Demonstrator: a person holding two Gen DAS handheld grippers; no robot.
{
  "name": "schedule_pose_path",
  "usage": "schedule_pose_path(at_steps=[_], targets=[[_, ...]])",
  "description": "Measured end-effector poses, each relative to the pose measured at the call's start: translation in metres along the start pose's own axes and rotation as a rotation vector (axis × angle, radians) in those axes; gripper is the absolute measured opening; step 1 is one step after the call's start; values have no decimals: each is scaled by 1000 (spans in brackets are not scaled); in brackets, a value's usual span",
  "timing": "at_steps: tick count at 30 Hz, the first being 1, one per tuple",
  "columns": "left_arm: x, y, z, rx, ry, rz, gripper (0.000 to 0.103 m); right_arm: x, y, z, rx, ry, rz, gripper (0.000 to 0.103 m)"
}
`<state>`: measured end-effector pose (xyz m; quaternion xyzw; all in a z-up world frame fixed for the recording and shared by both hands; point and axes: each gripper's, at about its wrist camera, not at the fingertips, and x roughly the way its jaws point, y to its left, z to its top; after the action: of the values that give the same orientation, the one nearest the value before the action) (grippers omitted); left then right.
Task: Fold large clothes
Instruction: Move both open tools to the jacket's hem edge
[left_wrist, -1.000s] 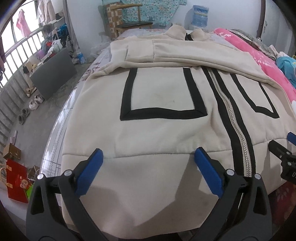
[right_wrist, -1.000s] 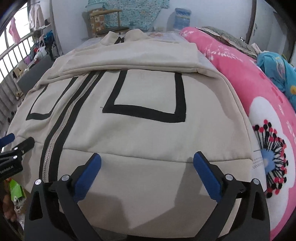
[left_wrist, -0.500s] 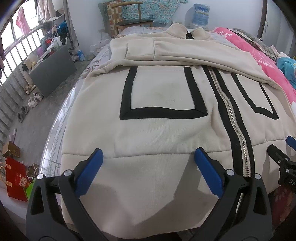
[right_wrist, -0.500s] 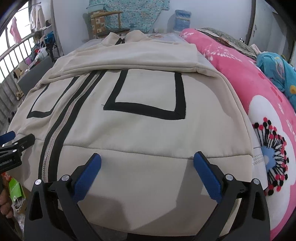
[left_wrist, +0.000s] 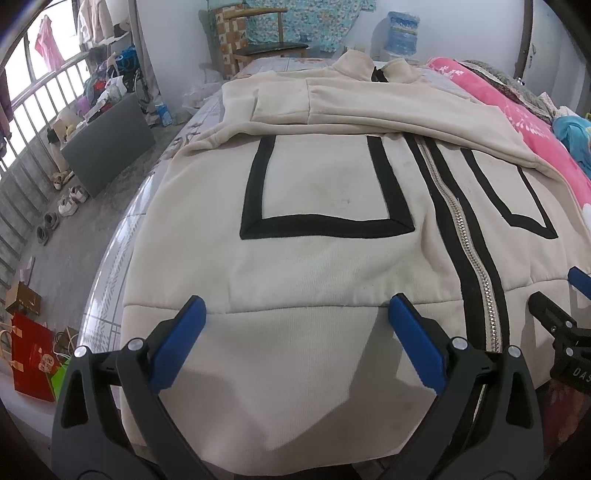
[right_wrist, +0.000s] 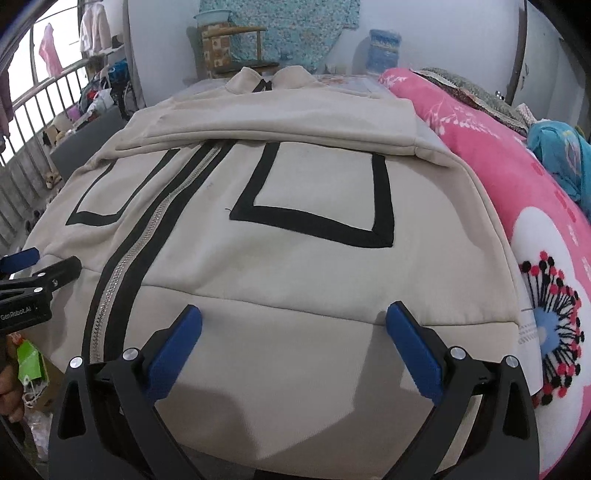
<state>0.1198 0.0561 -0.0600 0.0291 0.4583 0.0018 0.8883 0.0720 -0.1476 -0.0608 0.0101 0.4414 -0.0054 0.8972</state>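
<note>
Lying flat on the bed (left_wrist: 122, 240), the cream jacket (left_wrist: 325, 266) spreads ahead of both tools, sleeves folded across its chest. The left hand-held gripper (left_wrist: 295, 317) and right hand-held gripper (right_wrist: 295, 317) hover over its hem band, blue fingers spread wide, holding nothing. A pink quilt (right_wrist: 517, 192) lies right of the right one.

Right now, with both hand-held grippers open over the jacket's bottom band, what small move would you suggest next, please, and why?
Probably lower both and close them on the hem band. The left hand-held gripper and right hand-held gripper hover open above it, one either side of the zipper. The sleeves already lie folded across the chest, so the bottom looks next.
</note>
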Motion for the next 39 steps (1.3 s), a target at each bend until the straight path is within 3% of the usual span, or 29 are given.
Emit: schedule_pose_path(at_steps=[7, 14, 18, 23, 31, 39], targets=[[-4, 3, -1, 21, -11, -33, 96, 1, -1, 0, -8, 11, 7, 97], [-33, 27, -16, 3, -109, -98, 96, 3, -1, 3, -12, 32, 11, 97], [-53, 48, -31, 6, -144, -103, 95, 3, -1, 3, -16, 36, 12, 97], [-70, 77, -63, -67, -146, -166, 94, 3, -1, 3, -22, 40, 13, 97], [-62, 108, -100, -194, -98, -190, 66, 3, 0, 3, -25, 48, 13, 97], [-45, 121, -95, -277, -86, -200, 63, 3, 0, 3, -25, 46, 13, 97]])
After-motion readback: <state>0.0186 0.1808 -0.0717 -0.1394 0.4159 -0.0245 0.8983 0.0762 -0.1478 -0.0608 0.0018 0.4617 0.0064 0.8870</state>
